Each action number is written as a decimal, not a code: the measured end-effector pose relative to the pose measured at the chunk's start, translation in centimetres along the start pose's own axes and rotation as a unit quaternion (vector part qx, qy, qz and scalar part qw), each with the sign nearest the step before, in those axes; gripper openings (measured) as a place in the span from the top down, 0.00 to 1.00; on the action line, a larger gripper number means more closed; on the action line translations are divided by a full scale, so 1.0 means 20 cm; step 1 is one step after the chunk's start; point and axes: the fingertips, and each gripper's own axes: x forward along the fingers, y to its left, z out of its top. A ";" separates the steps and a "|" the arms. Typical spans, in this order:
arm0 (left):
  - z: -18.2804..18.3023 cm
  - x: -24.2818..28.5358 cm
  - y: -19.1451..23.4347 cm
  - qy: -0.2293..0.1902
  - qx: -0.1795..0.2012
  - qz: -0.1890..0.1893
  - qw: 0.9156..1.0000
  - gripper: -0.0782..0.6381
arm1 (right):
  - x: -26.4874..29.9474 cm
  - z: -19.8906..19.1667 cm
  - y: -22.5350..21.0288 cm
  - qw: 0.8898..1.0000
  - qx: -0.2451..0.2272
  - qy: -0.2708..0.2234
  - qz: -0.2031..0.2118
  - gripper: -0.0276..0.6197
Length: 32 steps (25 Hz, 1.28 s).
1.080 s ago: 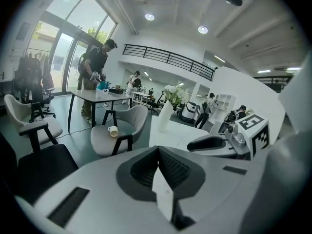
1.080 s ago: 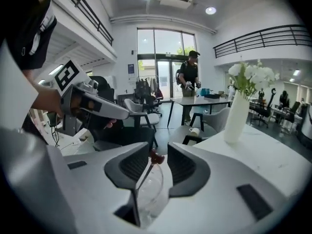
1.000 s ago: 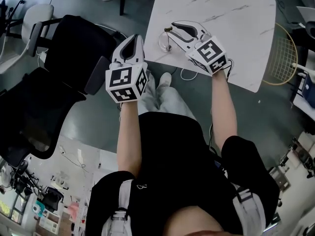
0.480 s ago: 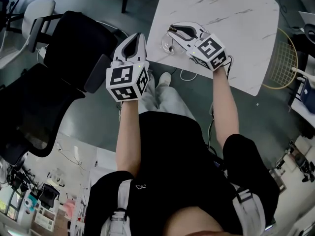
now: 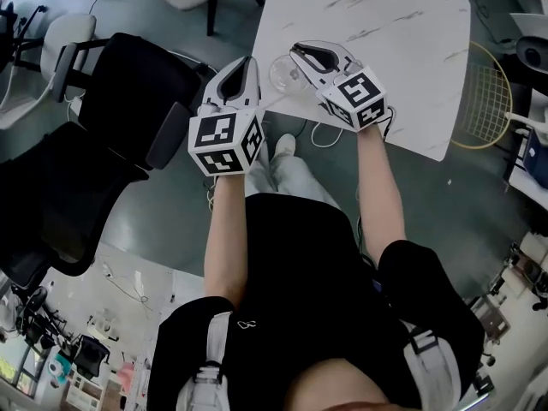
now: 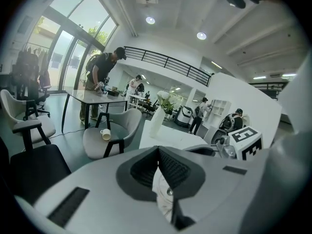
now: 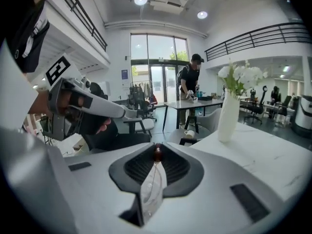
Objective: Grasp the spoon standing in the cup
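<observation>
A clear glass cup (image 5: 281, 74) stands near the front-left corner of the white marble table (image 5: 385, 41). The spoon stands in it; its dark red tip (image 7: 157, 152) shows between the right gripper's fingertips. My right gripper (image 5: 296, 52) reaches over the cup, its jaws closing, with the pads against the spoon's tip on both sides. In the right gripper view the glass (image 7: 151, 189) shows through the gap lower down. My left gripper (image 5: 247, 63) hangs off the table's left edge, above the floor, jaws together and empty (image 6: 158, 149).
Black office chairs (image 5: 128, 84) stand to the left of the table. A racket (image 5: 488, 92) leans at the table's right side, and a white cable (image 5: 321, 131) hangs below its front edge. A white vase with flowers (image 7: 229, 116) stands farther along the table.
The right gripper's jaws, wide apart around the spoon's top a second ago, have come together onto it. Both grippers sit slightly higher in the head view.
</observation>
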 end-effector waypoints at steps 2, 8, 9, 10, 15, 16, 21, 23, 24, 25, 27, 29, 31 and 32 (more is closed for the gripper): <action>0.03 0.00 -0.04 -0.012 0.004 -0.007 1.000 0.87 | -0.06 0.08 -0.02 0.999 0.014 -0.030 -0.022 0.88; 0.15 -0.04 -0.15 -0.047 0.008 -0.018 0.999 0.87 | -0.28 0.35 -0.02 0.989 0.043 -0.118 -0.077 0.88; 0.17 -0.05 -0.17 -0.054 0.010 -0.021 0.998 0.87 | -0.33 0.39 -0.02 0.987 0.045 -0.131 -0.086 0.88; 0.19 -0.06 -0.19 -0.061 0.012 -0.023 0.998 0.87 | -0.37 0.43 -0.02 0.984 0.045 -0.142 -0.093 0.88; 0.35 -0.08 -0.31 -0.105 0.039 -0.048 0.993 0.87 | -0.58 0.59 -0.03 0.973 0.013 -0.185 -0.140 0.88; 0.39 -0.10 -0.35 -0.114 0.056 -0.049 0.991 0.87 | -0.65 0.62 -0.03 0.969 0.009 -0.194 -0.152 0.88; 0.56 -0.18 -0.55 -0.167 0.125 -0.043 0.977 0.87 | -0.98 0.69 -0.10 0.943 0.039 -0.251 -0.213 0.88; 0.58 -0.19 -0.61 -0.175 0.128 -0.051 0.975 0.87 | -1.06 0.69 -0.13 0.935 0.049 -0.264 -0.230 0.88; 0.58 -0.19 -0.64 -0.175 0.130 -0.056 0.974 0.87 | -1.10 0.68 -0.14 0.933 0.053 -0.269 -0.235 0.88; 0.58 -0.18 -0.66 -0.174 0.133 -0.060 0.974 0.87 | -1.13 0.68 -0.15 0.930 0.054 -0.273 -0.240 0.88; 0.58 -0.18 -0.71 -0.172 0.137 -0.068 0.973 0.87 | -1.17 0.67 -0.17 0.927 0.055 -0.277 -0.247 0.88; 0.57 -0.17 -0.73 -0.174 0.138 -0.069 0.973 0.87 | -1.19 0.66 -0.18 0.926 0.056 -0.279 -0.250 0.88; 0.56 -0.17 -0.75 -0.175 0.139 -0.068 0.972 0.87 | -1.21 0.64 -0.18 0.924 0.056 -0.280 -0.252 0.88; 0.56 -0.17 -0.76 -0.176 0.139 -0.068 0.972 0.87 | -1.22 0.64 -0.18 0.924 0.056 -0.281 -0.254 0.88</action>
